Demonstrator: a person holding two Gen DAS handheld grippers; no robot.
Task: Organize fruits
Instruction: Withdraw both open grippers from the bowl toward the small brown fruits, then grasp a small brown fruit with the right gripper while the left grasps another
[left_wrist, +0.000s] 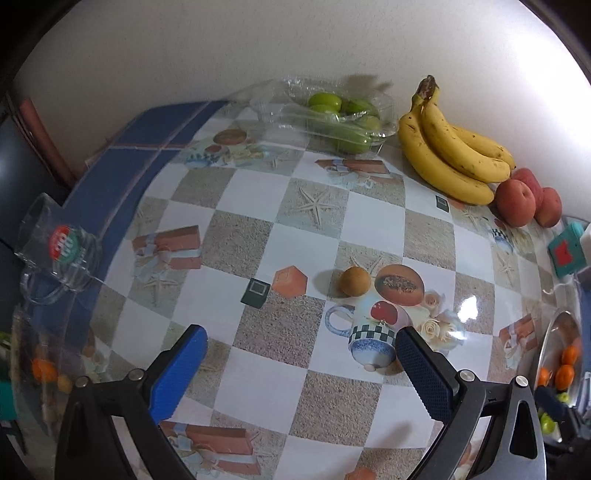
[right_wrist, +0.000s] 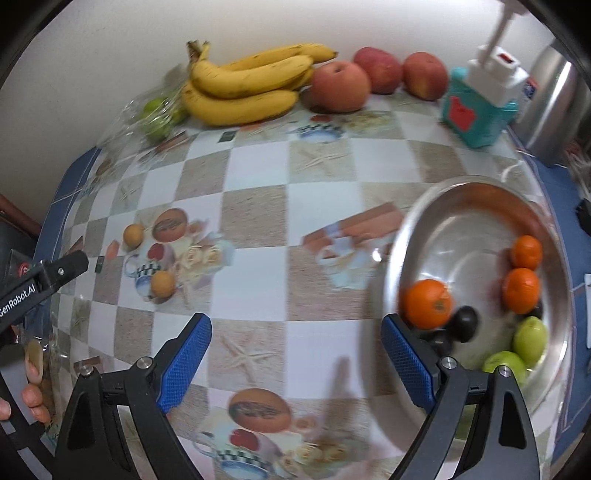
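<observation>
A small brown fruit (left_wrist: 354, 281) lies on the checked tablecloth, a little ahead of my open, empty left gripper (left_wrist: 301, 363). In the right wrist view two such brown fruits show, one farther (right_wrist: 133, 235) and one nearer (right_wrist: 162, 284). A steel bowl (right_wrist: 417, 236) at the right holds three oranges (right_wrist: 427, 303), two green fruits (right_wrist: 530, 340) and dark fruits (right_wrist: 465, 323). My right gripper (right_wrist: 295, 363) is open and empty, its right finger at the bowl's near rim. Bananas (right_wrist: 243, 85), three red apples (right_wrist: 341, 86) and a clear box of green fruits (left_wrist: 343, 114) stand along the wall.
A glass mug (left_wrist: 59, 247) lies at the table's left edge. A teal and white box (right_wrist: 480, 107) and a steel canister (right_wrist: 554, 99) stand at the back right. A clear bag (left_wrist: 40, 369) with small fruits is at the left. The left gripper's body (right_wrist: 40, 280) shows at left.
</observation>
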